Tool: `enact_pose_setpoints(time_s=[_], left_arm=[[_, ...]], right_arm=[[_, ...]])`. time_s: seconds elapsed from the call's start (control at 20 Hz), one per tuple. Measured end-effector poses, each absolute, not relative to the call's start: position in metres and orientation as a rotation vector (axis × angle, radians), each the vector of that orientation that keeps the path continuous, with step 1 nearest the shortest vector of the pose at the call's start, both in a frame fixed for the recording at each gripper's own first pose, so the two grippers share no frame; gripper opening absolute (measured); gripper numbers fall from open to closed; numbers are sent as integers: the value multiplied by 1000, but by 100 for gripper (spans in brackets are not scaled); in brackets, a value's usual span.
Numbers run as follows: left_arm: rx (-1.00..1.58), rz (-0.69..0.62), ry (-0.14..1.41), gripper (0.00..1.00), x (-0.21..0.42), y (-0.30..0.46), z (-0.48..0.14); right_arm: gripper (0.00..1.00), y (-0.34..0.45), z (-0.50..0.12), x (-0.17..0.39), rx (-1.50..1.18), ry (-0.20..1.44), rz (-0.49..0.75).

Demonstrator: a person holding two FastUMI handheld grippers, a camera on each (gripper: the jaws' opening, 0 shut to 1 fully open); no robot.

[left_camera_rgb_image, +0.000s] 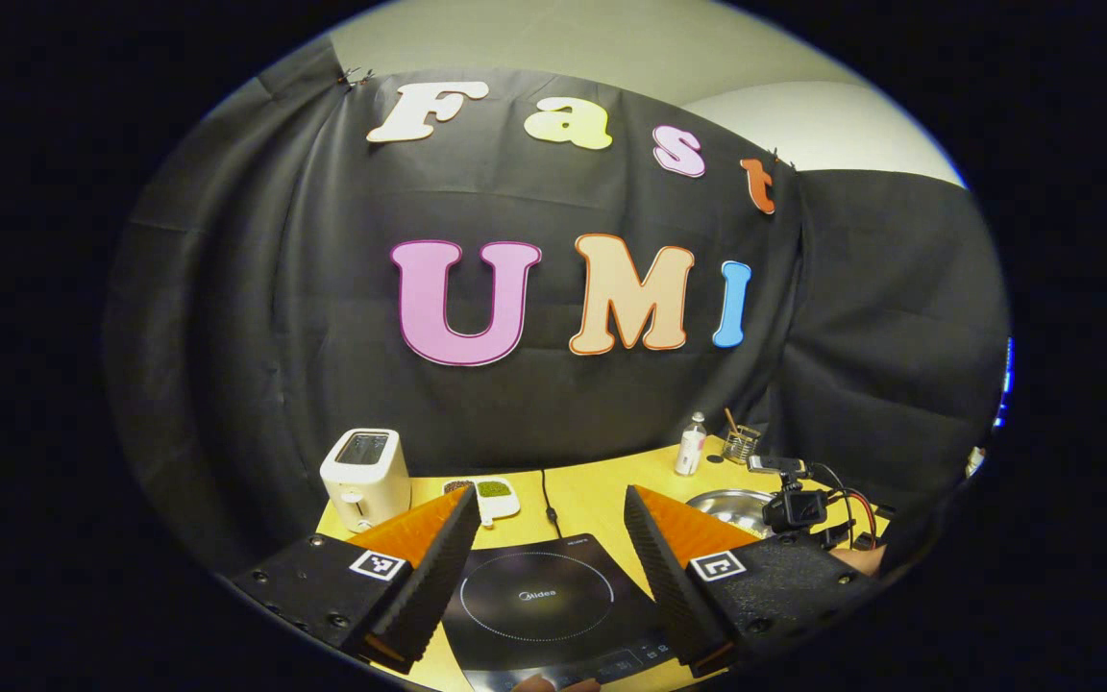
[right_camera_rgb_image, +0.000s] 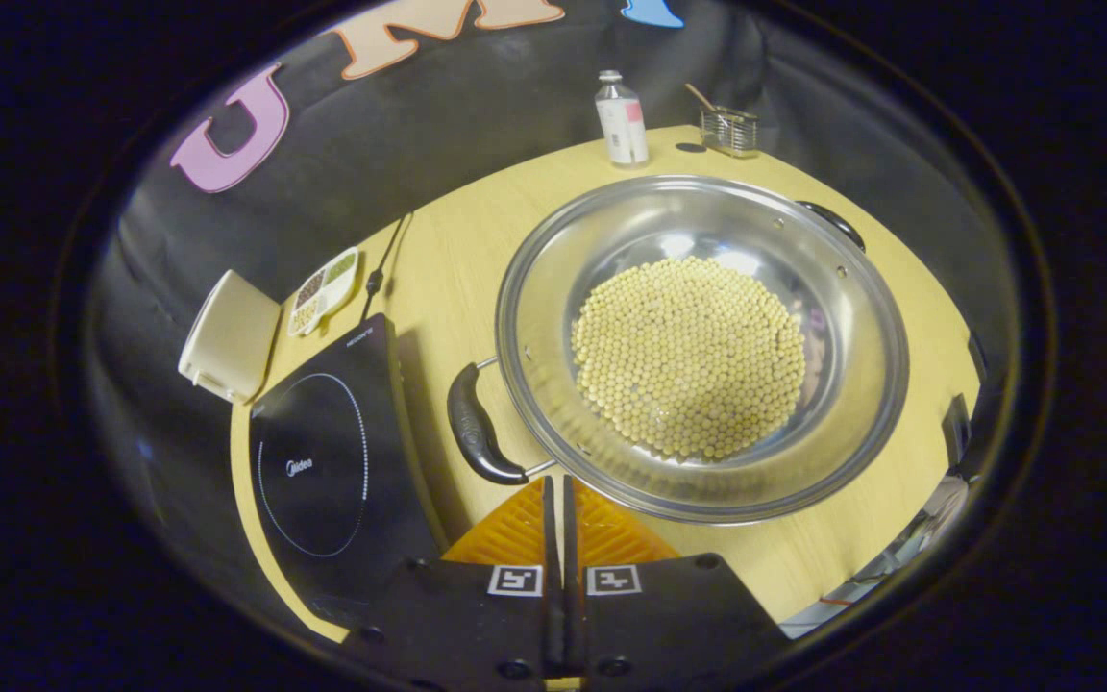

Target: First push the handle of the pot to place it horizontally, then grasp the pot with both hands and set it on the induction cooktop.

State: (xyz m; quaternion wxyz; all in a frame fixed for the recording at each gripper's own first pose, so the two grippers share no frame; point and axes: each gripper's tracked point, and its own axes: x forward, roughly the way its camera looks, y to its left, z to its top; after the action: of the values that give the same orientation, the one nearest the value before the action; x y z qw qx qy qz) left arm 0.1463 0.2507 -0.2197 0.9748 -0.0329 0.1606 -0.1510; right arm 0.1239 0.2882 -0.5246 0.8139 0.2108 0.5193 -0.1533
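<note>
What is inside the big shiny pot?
The pot holds a heap of small round yellow beans in its middle. They cover the pot's bottom, so what lies under them cannot be seen.

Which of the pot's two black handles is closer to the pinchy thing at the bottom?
The curved black handle on the steel pot's near-left rim, just beyond the shut right gripper. The other black handle sits across the pot, on its far rim.

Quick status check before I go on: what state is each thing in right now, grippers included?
Left gripper: open, above the black induction cooktop.
Right gripper: shut, empty, at the pot's near rim.
Wide steel pot: on the yellow table beside the cooktop, holding pale round beans.
Black pot handle: ungrasped, facing the cooktop.
White toaster: upright, slots empty.
</note>
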Motion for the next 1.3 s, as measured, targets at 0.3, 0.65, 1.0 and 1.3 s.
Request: enact_pose_setpoints(time_s=[0.3, 0.65, 1.0, 1.3], left_arm=[[-86, -362, 365, 92, 144, 207, -226], [-78, -306, 485, 93, 135, 143, -256], [-89, -211, 605, 93, 130, 66, -296], [-110, -176, 686, 93, 129, 16, -333]], right_arm=[[0, 255, -490, 108, 450, 1018, -240], [3, 164, -469, 111, 402, 925, -175], [2, 79, -462, 133, 206, 845, -45], [7, 33, -474, 147, 125, 844, -39]])
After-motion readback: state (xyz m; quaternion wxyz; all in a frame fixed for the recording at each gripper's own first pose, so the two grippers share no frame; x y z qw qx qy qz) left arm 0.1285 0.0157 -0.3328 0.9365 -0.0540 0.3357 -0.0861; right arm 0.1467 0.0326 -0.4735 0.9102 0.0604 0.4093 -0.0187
